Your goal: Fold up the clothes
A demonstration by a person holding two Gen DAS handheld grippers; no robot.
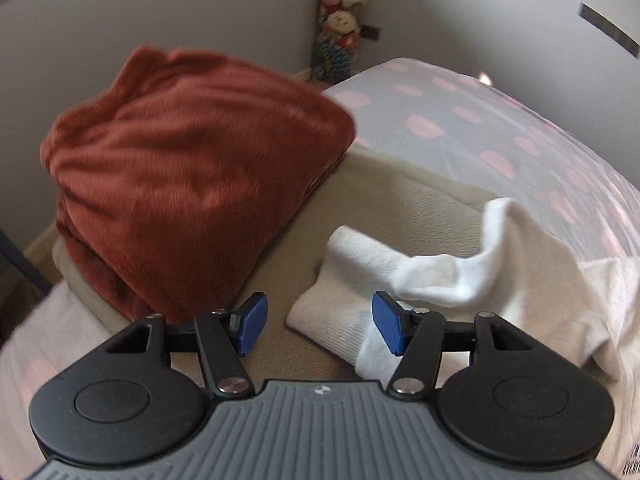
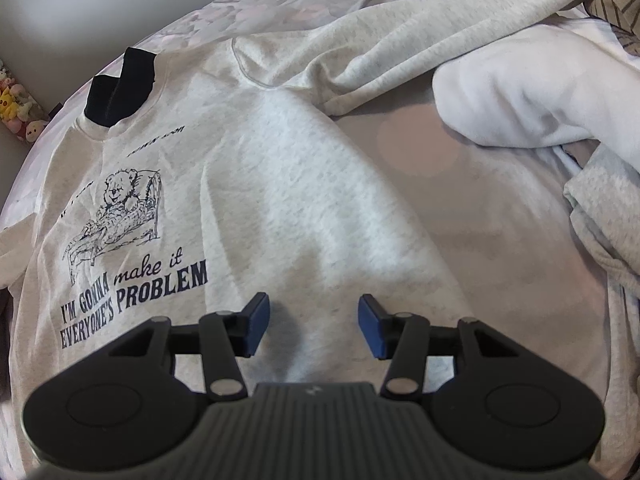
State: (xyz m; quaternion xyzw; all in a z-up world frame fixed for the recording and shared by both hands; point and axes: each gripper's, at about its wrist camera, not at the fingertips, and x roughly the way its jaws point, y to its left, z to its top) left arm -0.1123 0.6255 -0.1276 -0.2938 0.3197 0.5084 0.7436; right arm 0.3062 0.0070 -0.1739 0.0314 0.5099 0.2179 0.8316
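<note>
Your left gripper [image 1: 320, 324] pointed down at the bed [image 1: 460, 120], and its jaws stood wide apart with nothing pressed between them. To the left of it, and further ahead, lay a bulky rust-red blanket [image 1: 188, 184], folded into a thick pile. Under it was a beige blanket [image 1: 400, 204], which also lay directly below your gripper. Just ahead and to the right of the blue pads [image 1: 252, 324] lay white socks [image 1: 384, 276], one across the other; the right pad stood in front of the nearer sock, but I could not tell if it touched it. Further right was the edge of a light grey garment [image 1: 600, 292]. Behind everything, in the corner of the room, stood a column of plush toys [image 1: 340, 20].

Your right gripper [image 2: 314, 326] also had its jaws apart, moderately wide, and empty. It hung over a light grey sweatshirt [image 2: 280, 184] spread on the bed. To the left of the gripper you had the printed bear and the lettering [image 2: 132, 284], and further ahead the black collar [image 2: 120, 88]. To the right, ahead, lay a white fleecy garment [image 2: 520, 96], and beside it more grey fabric [image 2: 600, 208].
</note>
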